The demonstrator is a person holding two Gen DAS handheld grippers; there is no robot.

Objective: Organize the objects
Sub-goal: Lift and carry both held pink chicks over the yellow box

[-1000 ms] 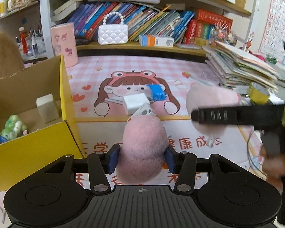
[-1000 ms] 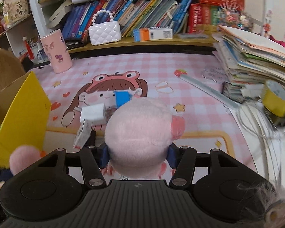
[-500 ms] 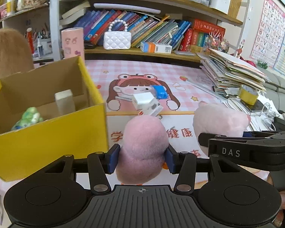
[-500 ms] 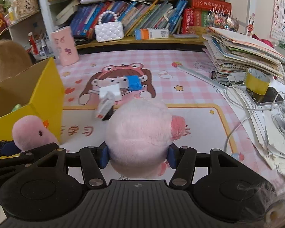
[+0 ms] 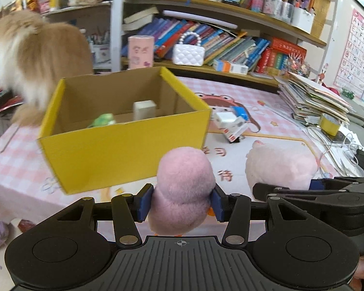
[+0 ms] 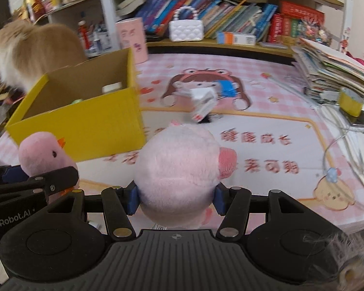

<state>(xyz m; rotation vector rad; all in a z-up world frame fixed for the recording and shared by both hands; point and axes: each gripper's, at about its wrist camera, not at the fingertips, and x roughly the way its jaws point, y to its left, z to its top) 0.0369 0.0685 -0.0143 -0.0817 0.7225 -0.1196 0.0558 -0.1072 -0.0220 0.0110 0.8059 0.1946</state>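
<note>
My left gripper (image 5: 180,205) pinches the pink chick plush (image 5: 183,189) between its pads, and my right gripper (image 6: 176,200) clamps the pink pig plush (image 6: 179,169) the same way. Over the last second both hands have swung toward the yellow box (image 5: 123,150), which sat off at my left edge and now stands just ahead of my left fingers, open side up, a green toy (image 5: 102,120) and a white block (image 5: 144,109) already inside. Farther right, small white cartons (image 5: 228,123) remain on the mat. I judge both plushes ready for dropping in.
</note>
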